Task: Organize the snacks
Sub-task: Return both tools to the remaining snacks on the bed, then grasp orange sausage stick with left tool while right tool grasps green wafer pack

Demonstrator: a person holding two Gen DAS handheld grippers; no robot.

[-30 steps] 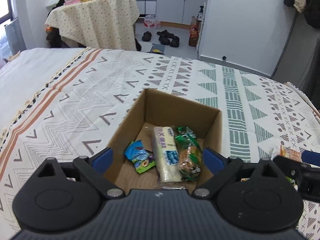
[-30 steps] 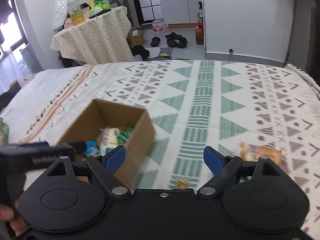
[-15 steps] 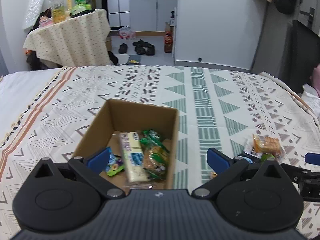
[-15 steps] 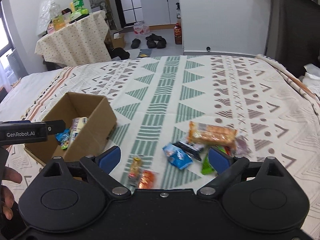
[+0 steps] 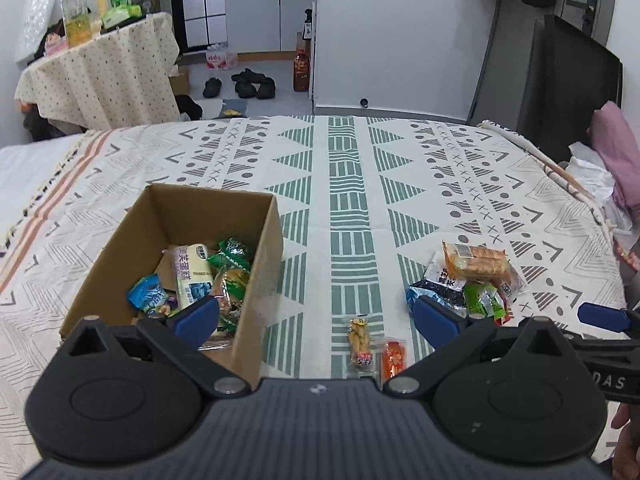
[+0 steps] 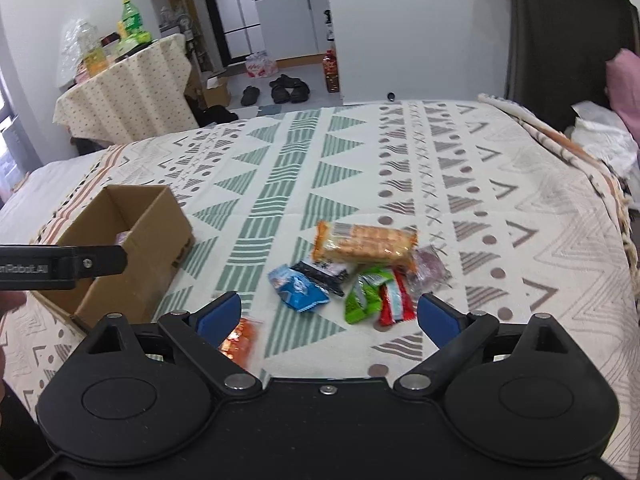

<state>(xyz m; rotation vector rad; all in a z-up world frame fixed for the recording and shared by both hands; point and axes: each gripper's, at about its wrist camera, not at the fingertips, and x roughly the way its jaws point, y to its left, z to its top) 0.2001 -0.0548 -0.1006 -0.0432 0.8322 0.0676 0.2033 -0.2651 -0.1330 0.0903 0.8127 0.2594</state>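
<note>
An open cardboard box (image 5: 262, 240) (image 6: 156, 224) sits on the patterned bedspread and holds several snack packs, among them a long white pack (image 5: 190, 272). A loose pile lies to its right: an orange biscuit pack (image 5: 476, 262) (image 6: 364, 242), a blue pack (image 6: 298, 288), a green pack (image 6: 362, 296) and others. Two small packs (image 5: 360, 340) lie between box and pile. My left gripper (image 5: 316, 312) is open and empty, above the box's right wall. My right gripper (image 6: 330, 314) is open and empty, just short of the pile.
The bedspread (image 5: 352, 184) stretches far beyond the box. A dark headboard (image 5: 560, 80) and pink pillow (image 5: 616, 144) stand at the right. A cloth-covered table with bottles (image 5: 100, 72) and shoes (image 5: 248, 84) are past the bed's far edge.
Both grippers have swung to the right. The box has slid left in both views and the loose snack pile has come into full view. Both grippers stay open.
</note>
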